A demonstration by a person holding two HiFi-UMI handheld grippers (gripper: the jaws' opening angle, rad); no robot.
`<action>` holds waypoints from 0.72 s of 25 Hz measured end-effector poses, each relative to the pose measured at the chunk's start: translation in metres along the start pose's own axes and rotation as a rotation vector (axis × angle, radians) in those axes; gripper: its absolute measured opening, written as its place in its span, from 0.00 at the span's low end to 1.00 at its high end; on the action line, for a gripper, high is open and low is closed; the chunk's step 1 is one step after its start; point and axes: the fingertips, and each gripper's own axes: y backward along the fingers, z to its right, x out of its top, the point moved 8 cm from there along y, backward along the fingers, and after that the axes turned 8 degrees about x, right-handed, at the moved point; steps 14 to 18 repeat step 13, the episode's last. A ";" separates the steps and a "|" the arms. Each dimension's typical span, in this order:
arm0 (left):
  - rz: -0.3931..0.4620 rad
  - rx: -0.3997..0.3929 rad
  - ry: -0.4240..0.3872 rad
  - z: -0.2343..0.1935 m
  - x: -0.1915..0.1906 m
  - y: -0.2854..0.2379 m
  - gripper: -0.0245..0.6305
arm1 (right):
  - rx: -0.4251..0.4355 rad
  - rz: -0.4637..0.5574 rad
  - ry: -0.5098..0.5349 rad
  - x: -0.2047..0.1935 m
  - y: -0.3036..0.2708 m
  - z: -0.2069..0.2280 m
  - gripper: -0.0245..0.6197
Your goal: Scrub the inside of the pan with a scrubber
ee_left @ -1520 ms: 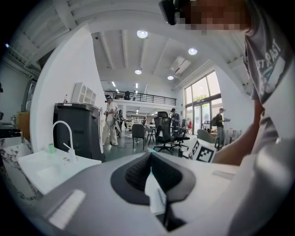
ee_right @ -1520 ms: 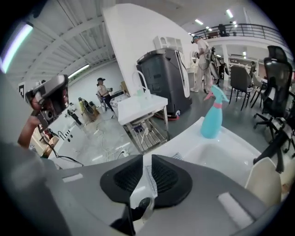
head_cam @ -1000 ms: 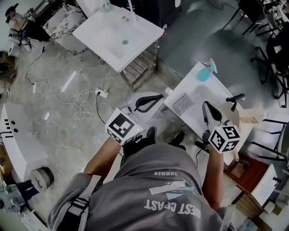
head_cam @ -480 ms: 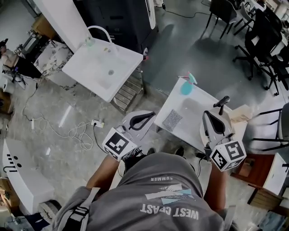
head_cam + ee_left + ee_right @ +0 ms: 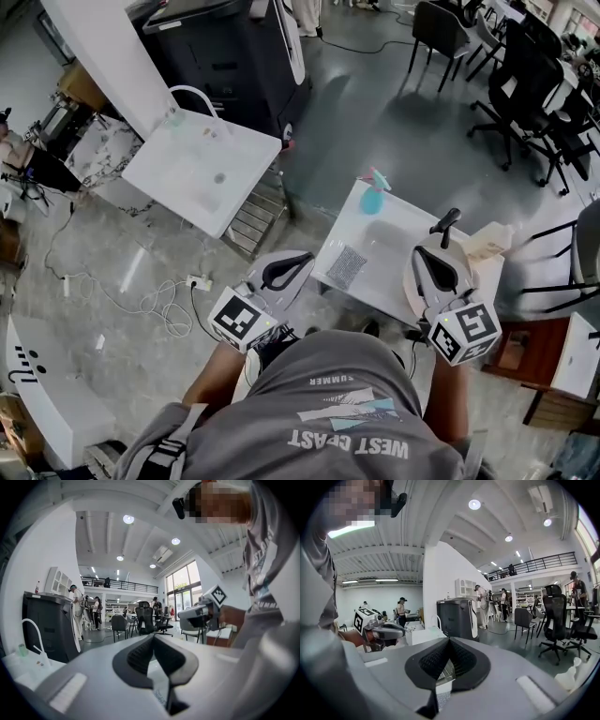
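Both grippers hang in front of the person, short of the white surface (image 5: 389, 246) and touching nothing. The L gripper (image 5: 298, 262) has its jaws clenched w/ nothing between them; the R gripper (image 5: 427, 258) is likewise pressed together and empty. The pan (image 5: 411, 281), cream w/ a black handle (image 5: 446, 225), sits on the surface's near right part. It's mostly hidden under the R gripper, so its inside can't be seen. A grey mesh pad (image 5: 351, 266), prob. the scrubber, lies flat on the surface left of the pan, apart from it. A blue spray bottle (image 5: 373, 199) stands at the far edge. Pad outside the pan and both grippers free fits a moment ahead of scrubbing as well as one after it. Scrubbing well would likely need one gripper pinning the handle so the pan can't spin, the other pressing the pad flat against the pan's floor and wall. The white sink (image 5: 202, 173) off to the left shows only its drain.
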 end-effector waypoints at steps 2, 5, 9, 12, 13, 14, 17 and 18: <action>-0.005 -0.002 0.004 0.003 -0.001 0.000 0.04 | -0.003 -0.005 -0.002 -0.001 0.002 0.001 0.04; -0.013 -0.005 0.009 0.006 0.001 -0.001 0.04 | -0.006 -0.010 -0.007 0.002 0.006 0.003 0.04; -0.018 -0.008 0.008 0.010 -0.003 -0.005 0.04 | -0.006 -0.011 -0.016 -0.004 0.008 0.006 0.04; -0.018 -0.008 0.008 0.017 -0.010 -0.004 0.04 | -0.004 -0.012 -0.022 -0.015 0.012 0.005 0.04; -0.017 -0.009 0.008 0.020 -0.013 -0.003 0.04 | -0.004 -0.012 -0.023 -0.019 0.013 0.004 0.04; -0.017 -0.009 0.008 0.020 -0.013 -0.003 0.04 | -0.004 -0.012 -0.023 -0.019 0.013 0.004 0.04; -0.017 -0.009 0.008 0.020 -0.013 -0.003 0.04 | -0.004 -0.012 -0.023 -0.019 0.013 0.004 0.04; -0.017 -0.009 0.008 0.020 -0.013 -0.003 0.04 | -0.004 -0.012 -0.023 -0.019 0.013 0.004 0.04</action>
